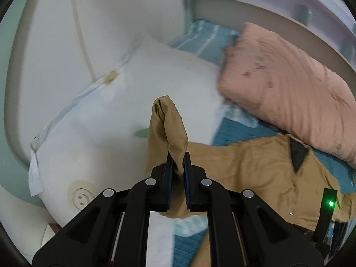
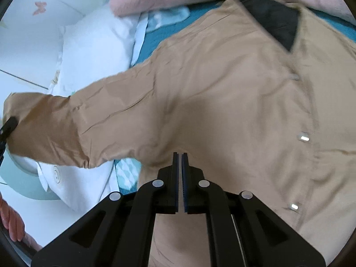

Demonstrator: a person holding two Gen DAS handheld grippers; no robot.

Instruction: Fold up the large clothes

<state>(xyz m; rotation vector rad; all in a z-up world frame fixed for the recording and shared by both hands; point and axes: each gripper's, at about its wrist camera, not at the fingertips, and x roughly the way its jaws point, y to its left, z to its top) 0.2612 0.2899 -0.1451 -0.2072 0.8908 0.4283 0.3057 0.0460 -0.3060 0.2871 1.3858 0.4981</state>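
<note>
A tan jacket (image 2: pixel 222 102) of smooth, lightly creased cloth was spread on the teal quilted bed cover (image 1: pixel 231 133), its dark triangular collar lining (image 2: pixel 276 20) turned up and small metal snaps (image 2: pixel 303 138) set in a line down its front. One long sleeve (image 2: pixel 73 122) was drawn out sideways from the jacket body over a plump white pillow (image 1: pixel 138 93). The cuff end of that sleeve was pinched between the nearly closed jaws of the left gripper (image 1: pixel 178 162), a soft bunched fold of cloth standing up above the black fingers (image 1: pixel 189 162). The right gripper (image 2: pixel 180 158) was seen low over the jacket near the armpit, its jaws almost together with only a thin slit between the blue pads; whether any cloth was caught there could not be told. A puffy pink quilt (image 1: pixel 289 84) with ribbed stitching lay beyond the jacket collar. A hand (image 2: pixel 11 220) was visible beside the pillow.
</note>
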